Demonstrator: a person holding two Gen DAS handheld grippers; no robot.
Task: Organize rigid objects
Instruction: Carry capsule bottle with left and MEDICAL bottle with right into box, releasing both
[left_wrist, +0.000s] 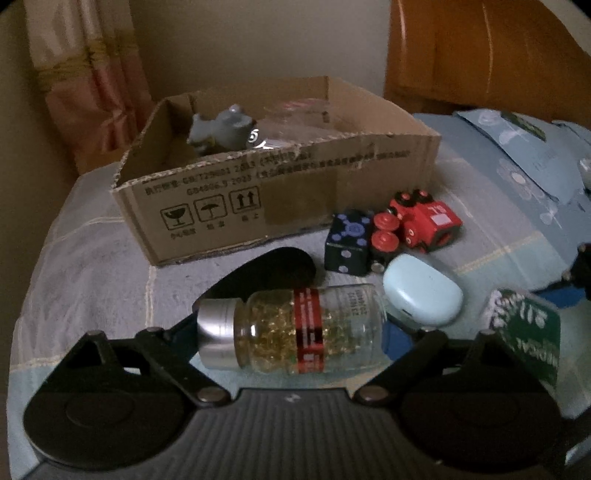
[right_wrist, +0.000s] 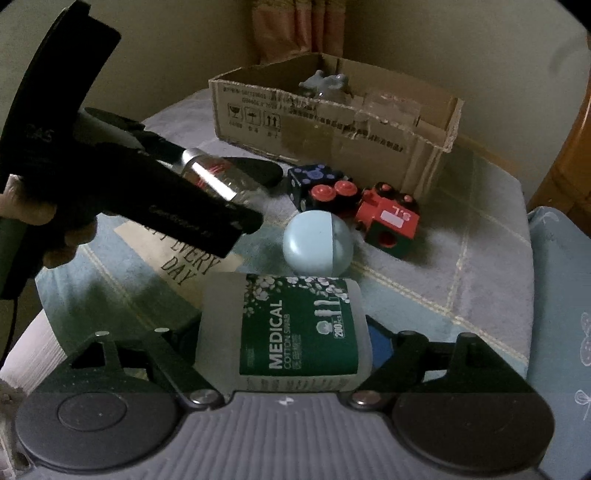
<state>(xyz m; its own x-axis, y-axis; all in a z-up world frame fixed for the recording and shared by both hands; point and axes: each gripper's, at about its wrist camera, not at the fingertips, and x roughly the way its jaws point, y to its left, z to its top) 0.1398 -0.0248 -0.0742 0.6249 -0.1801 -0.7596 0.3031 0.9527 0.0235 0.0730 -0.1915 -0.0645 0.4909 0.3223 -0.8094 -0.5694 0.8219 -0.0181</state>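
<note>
The glass bottle of gold capsules lay on its side low in the left view, cap to the left, spanning the left claw, whose jaws bracketed both ends; whether they already pressed it I cannot tell. The swab box sat likewise between the right claw jaws, contact unclear. Both were probably lined up for lifting into the cardboard box beyond, which already held a grey toy. Between lay the blue case, dice and red train, all on the bed.
</note>
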